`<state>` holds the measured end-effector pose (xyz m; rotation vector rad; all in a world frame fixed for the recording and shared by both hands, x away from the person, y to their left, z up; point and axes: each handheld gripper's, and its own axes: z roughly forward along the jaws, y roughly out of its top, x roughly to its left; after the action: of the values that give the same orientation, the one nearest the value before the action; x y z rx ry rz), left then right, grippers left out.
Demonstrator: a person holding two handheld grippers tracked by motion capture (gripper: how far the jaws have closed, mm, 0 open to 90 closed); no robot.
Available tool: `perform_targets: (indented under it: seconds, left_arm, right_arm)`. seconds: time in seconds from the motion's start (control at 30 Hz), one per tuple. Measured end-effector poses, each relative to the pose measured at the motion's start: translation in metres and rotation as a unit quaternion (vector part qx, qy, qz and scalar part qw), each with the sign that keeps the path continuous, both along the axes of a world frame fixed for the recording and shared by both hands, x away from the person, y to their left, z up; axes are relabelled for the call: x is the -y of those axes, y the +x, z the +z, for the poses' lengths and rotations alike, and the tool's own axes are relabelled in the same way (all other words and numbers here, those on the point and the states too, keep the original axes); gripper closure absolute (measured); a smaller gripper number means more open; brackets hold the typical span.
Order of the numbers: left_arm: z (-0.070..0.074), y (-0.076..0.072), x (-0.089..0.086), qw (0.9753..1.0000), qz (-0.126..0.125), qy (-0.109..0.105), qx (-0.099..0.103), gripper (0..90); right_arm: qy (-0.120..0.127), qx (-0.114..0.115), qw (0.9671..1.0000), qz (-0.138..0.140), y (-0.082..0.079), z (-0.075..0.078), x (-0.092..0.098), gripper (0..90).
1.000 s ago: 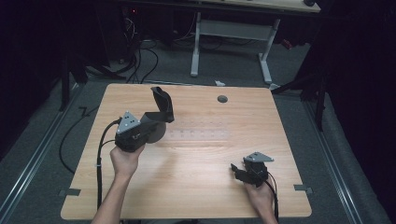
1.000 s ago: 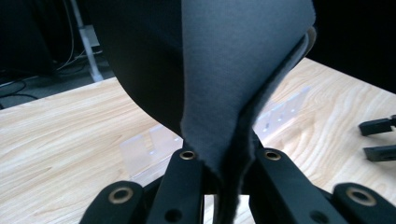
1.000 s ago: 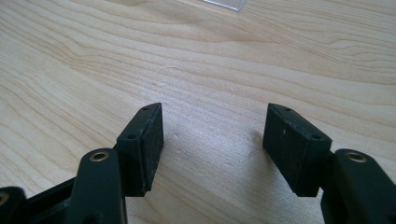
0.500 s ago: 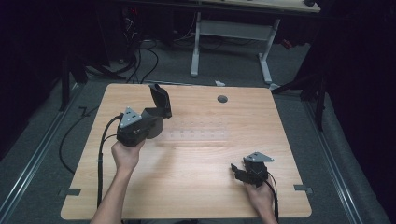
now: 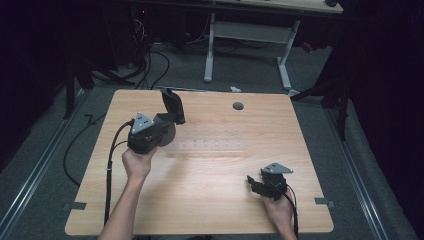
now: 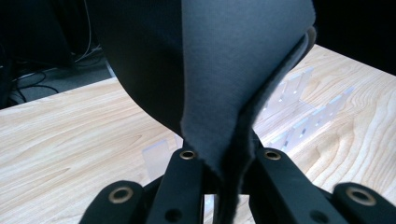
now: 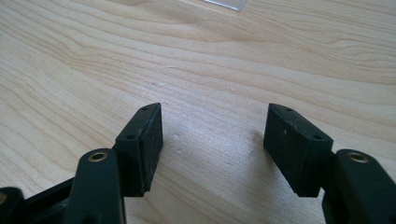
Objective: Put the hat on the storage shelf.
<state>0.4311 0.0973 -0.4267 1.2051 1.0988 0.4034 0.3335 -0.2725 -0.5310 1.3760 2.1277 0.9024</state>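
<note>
Here my left gripper was raised above the left half of the wooden table, its jaws pressed together on a dark grey piece of fabric. In the left gripper view the fabric rose from between my jaws as a folded sheet, its two layers meeting in a thick edge right at the pinch. From above it stood up past the gripper's tip, toward the far edge of the table. Beyond it, on the table's middle, lay a clear plastic rack with upright slotted dividers, flat on the wood and apart from the fabric.

My right gripper sat low at the near right part of the table, well apart from the left one. Its jaws were spread wide with nothing between them, and in the right gripper view bare wood grain showed between the two black pads. A small dark round hole marked the far side of the table.
</note>
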Motion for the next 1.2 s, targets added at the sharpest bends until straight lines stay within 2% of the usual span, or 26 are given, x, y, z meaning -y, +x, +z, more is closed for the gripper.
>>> perform_targets:
  seconds: [0.1, 0.2, 0.57, 0.73, 0.87, 1.17, 1.2]
  left_arm:
    - [-0.001, 0.001, 0.000, 1.0000, 0.003, 0.005, 0.003, 85.6]
    - [-0.006, 0.005, 0.002, 0.9999, 0.009, 0.014, -0.003, 85.6]
    - [-0.015, 0.011, 0.009, 0.9997, 0.012, 0.020, -0.008, 85.5]
    - [-0.019, 0.013, 0.010, 0.9997, 0.014, 0.018, -0.012, 85.4]
    - [-0.026, 0.013, 0.007, 0.9995, 0.016, 0.010, -0.023, 85.3]
    - [-0.035, 0.012, 0.010, 0.9993, 0.010, 0.017, -0.032, 84.8]
    - [-0.037, 0.011, 0.010, 0.9994, 0.009, 0.010, -0.032, 84.7]
  right_arm:
    - [0.001, 0.000, 1.0000, -0.001, 0.000, 0.000, 0.000, 37.7]
    - [0.000, 0.000, 1.0000, 0.000, 0.000, 0.000, 0.000, 37.7]
    - [0.000, 0.000, 1.0000, 0.000, 0.000, 0.000, 0.000, 37.7]
    - [0.000, 0.000, 1.0000, 0.000, 0.000, 0.000, 0.000, 37.6]
    - [0.000, -0.001, 1.0000, 0.000, 0.000, 0.000, 0.000, 37.6]
    - [0.000, 0.000, 1.0000, 0.000, 0.000, 0.000, 0.000, 37.6]
    - [-0.001, 0.001, 1.0000, 0.000, 0.000, 0.000, 0.000, 37.5]
